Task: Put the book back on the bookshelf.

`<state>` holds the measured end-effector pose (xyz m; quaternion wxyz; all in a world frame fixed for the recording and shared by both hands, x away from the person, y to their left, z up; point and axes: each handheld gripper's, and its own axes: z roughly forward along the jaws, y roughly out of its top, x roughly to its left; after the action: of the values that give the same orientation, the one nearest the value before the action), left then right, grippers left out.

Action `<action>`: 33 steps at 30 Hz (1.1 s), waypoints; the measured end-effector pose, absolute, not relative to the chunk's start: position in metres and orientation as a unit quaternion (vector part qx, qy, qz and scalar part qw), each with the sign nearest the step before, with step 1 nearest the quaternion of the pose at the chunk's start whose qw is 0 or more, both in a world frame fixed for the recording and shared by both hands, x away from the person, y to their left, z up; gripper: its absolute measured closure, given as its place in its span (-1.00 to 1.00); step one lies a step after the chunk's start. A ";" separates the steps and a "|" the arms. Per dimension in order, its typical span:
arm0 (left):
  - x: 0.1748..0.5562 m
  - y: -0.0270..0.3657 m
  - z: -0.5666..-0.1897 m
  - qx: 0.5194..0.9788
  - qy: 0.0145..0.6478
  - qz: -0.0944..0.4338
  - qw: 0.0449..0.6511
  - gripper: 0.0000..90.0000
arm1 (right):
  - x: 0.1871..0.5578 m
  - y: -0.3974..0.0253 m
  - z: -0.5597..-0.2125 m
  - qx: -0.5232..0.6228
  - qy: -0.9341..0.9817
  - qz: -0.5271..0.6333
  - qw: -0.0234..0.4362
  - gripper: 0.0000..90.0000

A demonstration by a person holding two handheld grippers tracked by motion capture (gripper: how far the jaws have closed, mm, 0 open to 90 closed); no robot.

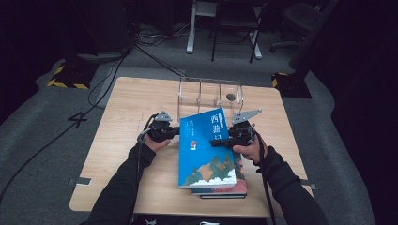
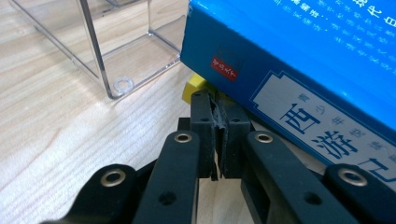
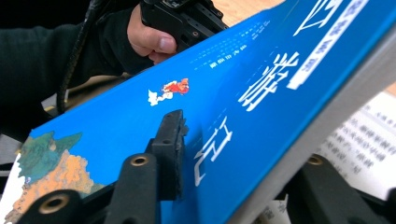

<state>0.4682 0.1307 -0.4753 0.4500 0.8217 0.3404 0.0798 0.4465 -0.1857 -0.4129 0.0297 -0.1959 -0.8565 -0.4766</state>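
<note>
high: blue book [image 1: 210, 147] centre frame, tilted up off stack on surface [image 1: 126, 117], lift step | left view: left claw [image 2: 216, 135] pressed together, empty, under spine | right view: right claw [image 3: 233, 158] clamped on book edge | next: raise, swing toward clear rack [image 1: 209, 93]

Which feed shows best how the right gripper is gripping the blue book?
The right gripper view: the right gripper has one jaw on the blue book's cover, the other beneath. The high view shows it at the book's right edge; the left gripper view shows the spine.
</note>
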 end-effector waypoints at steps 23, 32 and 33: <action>0.473 0.119 -0.424 0.798 0.320 0.062 0.506 0.92 | 0.415 -0.203 -0.385 -0.157 -0.834 -0.525 -0.068 0.45; 0.475 0.114 -0.381 0.806 0.289 0.107 0.505 0.99 | 0.414 -0.212 -0.361 -0.141 -0.825 -0.534 -0.121 0.58; 0.475 0.113 -0.378 0.806 0.289 0.112 0.504 0.99 | 0.415 -0.212 -0.360 -0.142 -0.823 -0.535 -0.126 0.59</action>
<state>0.4750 0.1131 -0.3781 0.5036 0.8063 0.2894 0.1119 0.4149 -0.2115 -0.3596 -0.1262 -0.1415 -0.8235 -0.5347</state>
